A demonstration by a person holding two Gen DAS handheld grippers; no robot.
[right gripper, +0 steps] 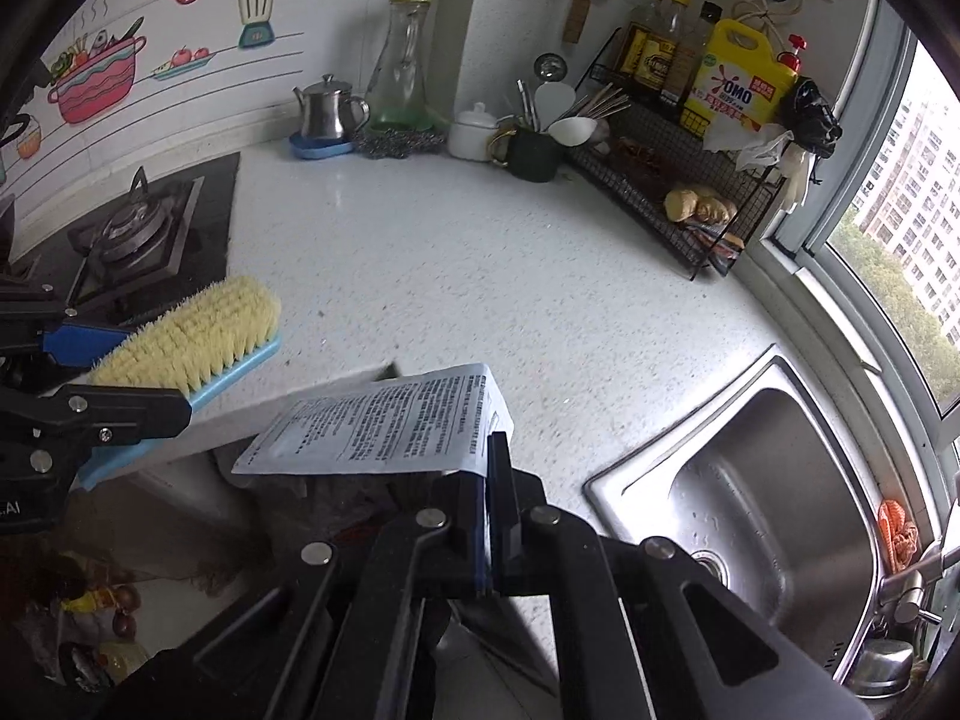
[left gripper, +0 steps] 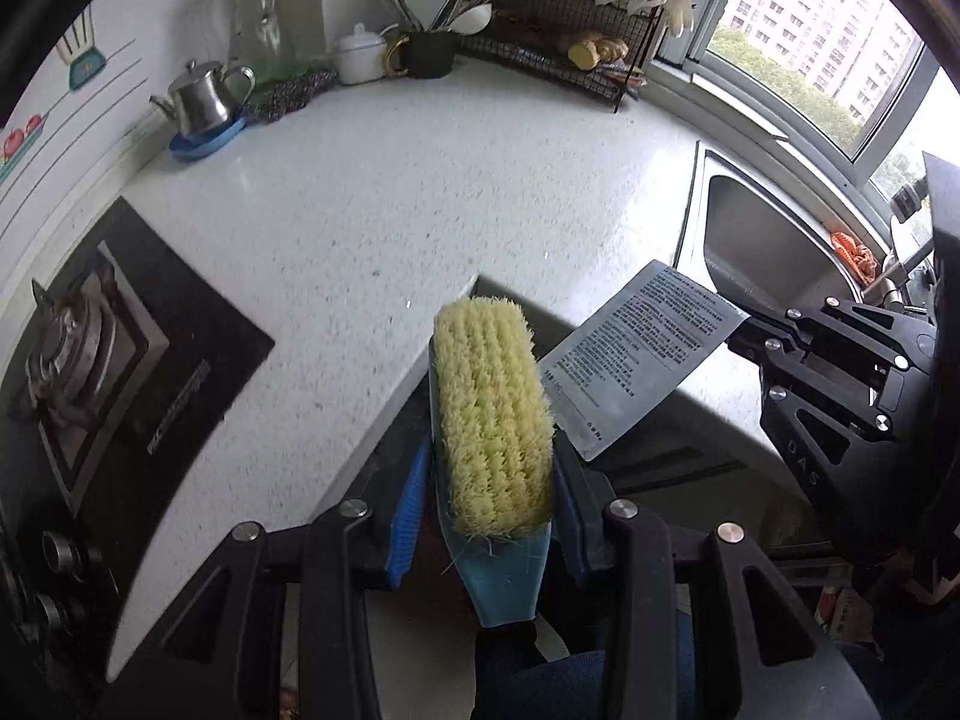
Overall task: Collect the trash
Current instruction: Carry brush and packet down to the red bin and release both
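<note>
My left gripper [left gripper: 492,468] is shut on a blue scrub brush [left gripper: 489,414] with yellow bristles facing up, held past the front edge of the white speckled counter [left gripper: 420,192]. My right gripper [right gripper: 489,468] is shut on the corner of a flat grey printed packet [right gripper: 384,420], held off the counter's front edge. In the left wrist view the packet [left gripper: 636,354] hangs just right of the brush, pinched by the right gripper [left gripper: 744,324]. In the right wrist view the brush [right gripper: 198,336] and left gripper [right gripper: 126,372] are at the left.
A steel sink [right gripper: 762,480] is at the right, with an orange cloth [right gripper: 897,534] by the tap. A gas hob [right gripper: 138,228] is at the left. A kettle [right gripper: 327,108], glass jug [right gripper: 402,66], utensil cup [right gripper: 531,153] and wire rack [right gripper: 678,180] line the back. Below the counter edge lies clutter [right gripper: 102,606].
</note>
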